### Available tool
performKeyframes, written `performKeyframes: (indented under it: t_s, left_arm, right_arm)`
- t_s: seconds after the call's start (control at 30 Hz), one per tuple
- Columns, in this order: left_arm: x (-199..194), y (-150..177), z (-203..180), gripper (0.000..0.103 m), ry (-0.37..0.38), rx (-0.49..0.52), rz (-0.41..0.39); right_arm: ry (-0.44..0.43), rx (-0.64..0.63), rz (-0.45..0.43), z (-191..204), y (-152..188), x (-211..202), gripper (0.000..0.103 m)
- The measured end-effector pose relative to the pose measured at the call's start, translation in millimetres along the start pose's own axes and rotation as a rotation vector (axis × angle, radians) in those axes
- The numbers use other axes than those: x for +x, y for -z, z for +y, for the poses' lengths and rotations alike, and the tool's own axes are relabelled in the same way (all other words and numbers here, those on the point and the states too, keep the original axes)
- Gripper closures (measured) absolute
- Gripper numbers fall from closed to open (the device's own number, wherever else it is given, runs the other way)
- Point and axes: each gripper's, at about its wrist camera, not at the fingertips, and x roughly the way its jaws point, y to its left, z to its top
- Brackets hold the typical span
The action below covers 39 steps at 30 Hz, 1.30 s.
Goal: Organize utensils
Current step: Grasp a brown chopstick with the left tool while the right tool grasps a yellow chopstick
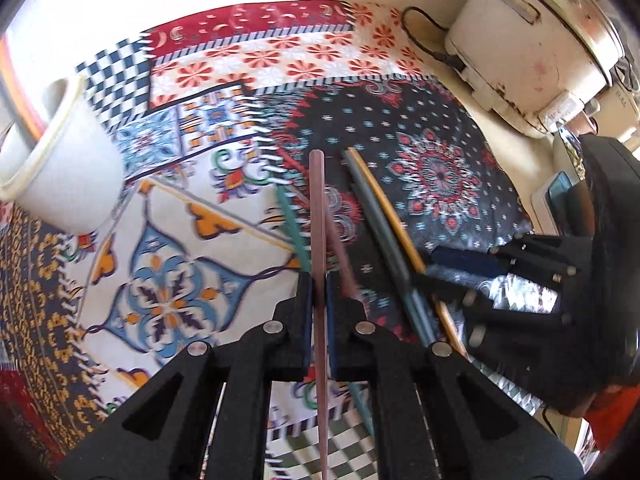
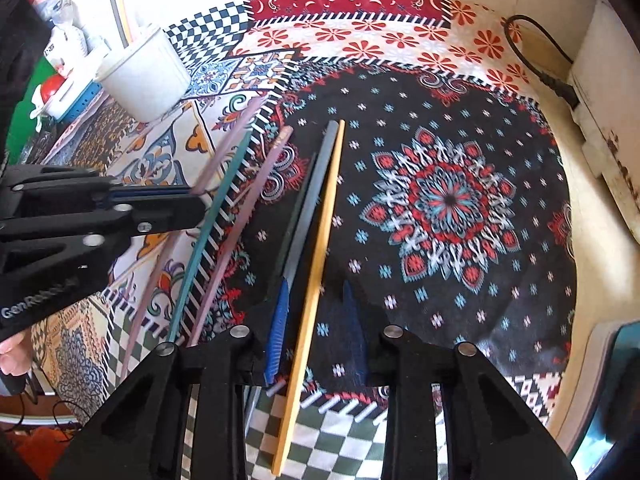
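Note:
My left gripper (image 1: 319,284) is shut on a pink chopstick (image 1: 319,216) and holds it above the patterned cloth; it also shows in the right wrist view (image 2: 192,200), gripping that pink chopstick (image 2: 236,136). My right gripper (image 2: 318,304) is open, its fingers astride a yellow chopstick (image 2: 320,248) that lies next to a grey chopstick (image 2: 310,200). A teal chopstick (image 2: 208,236) and a second pink chopstick (image 2: 248,216) lie to their left. A white cup (image 2: 144,76) stands at the far left with two chopsticks in it; it also shows in the left wrist view (image 1: 60,152).
A patterned cloth (image 2: 440,200) covers the table. A white rice cooker (image 1: 532,40) with a black cord (image 2: 536,52) stands at the back right. Bottles and a basket (image 2: 60,80) sit beyond the cup. A teal object (image 2: 612,400) lies at the right edge.

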Motion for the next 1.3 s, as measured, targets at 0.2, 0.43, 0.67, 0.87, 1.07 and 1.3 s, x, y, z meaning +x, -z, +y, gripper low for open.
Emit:
performKeyframes:
  t_s: [0.2,0.43,0.67,0.87,1.07,1.3]
  left_arm:
    - [5,9,29,0.098,-0.044,-0.054,0.047]
    - [11,20,36,0.098,-0.061,-0.057,0.070]
    - [14,20,32,0.098,-0.061,-0.051,0.067]
    - [19,14,25,0.098,-0.074,-0.042,0.062]
    - [20,8,28,0.098,-0.058,-0.056,0.060]
    - [-12,0,34,0.098,-0.040,-0.081,-0.033]
  right_arm:
    - [0.032,0.001,0.000,-10,-8,1,0.097]
    - [0.028,-0.030,0.034,-15,-16,1,0.097]
    - [0.060,-0.019,-0.015,-6,-29,12,0.097]
    - [0.081,-0.029,-0.044,-1,-35,17,0.097]
    - [0.030,0.052,-0.081,-19,-35,-2,0.098]
    - [0.026,0.080,-0.188,-25,-35,-47,0.098]
